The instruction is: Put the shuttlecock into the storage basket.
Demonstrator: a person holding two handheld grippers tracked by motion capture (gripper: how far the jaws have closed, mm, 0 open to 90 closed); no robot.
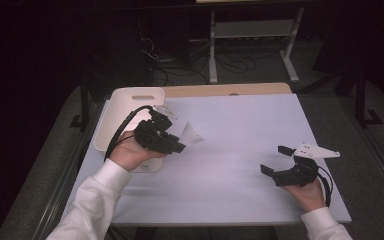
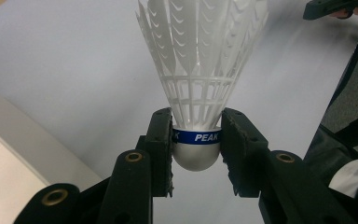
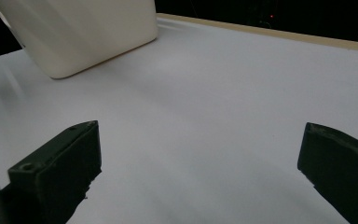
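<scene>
The shuttlecock was a white plastic one, with a rounded white cork-shaped nose and a blue band reading "PEAK" just above it. It looked very light, and its open latticed skirt would likely flex or crumple under any squeeze, so the firm nose was the sound place to take hold. That was where it was held: the left claw had its two black pads closed on either side of the nose at the blue band, the skirt flaring away from the claw and the rounded tip poking out below the pads. The smooth dome seemed a slippery thing to pinch, and a grip this near the band's edge could let it squirt out if the hold eased.

In the high view the shuttlecock hung above the white tabletop, carried in the left claw near the left side, just beside the right edge of a cream cutting board that lay at the tabletop's far left corner. Whether the skirt brushed the tabletop could not be told in that dim view, though it appeared clear.

Well apart, near the right edge, the right claw rested low over the tabletop with its jaws spread wide and nothing between them.
</scene>
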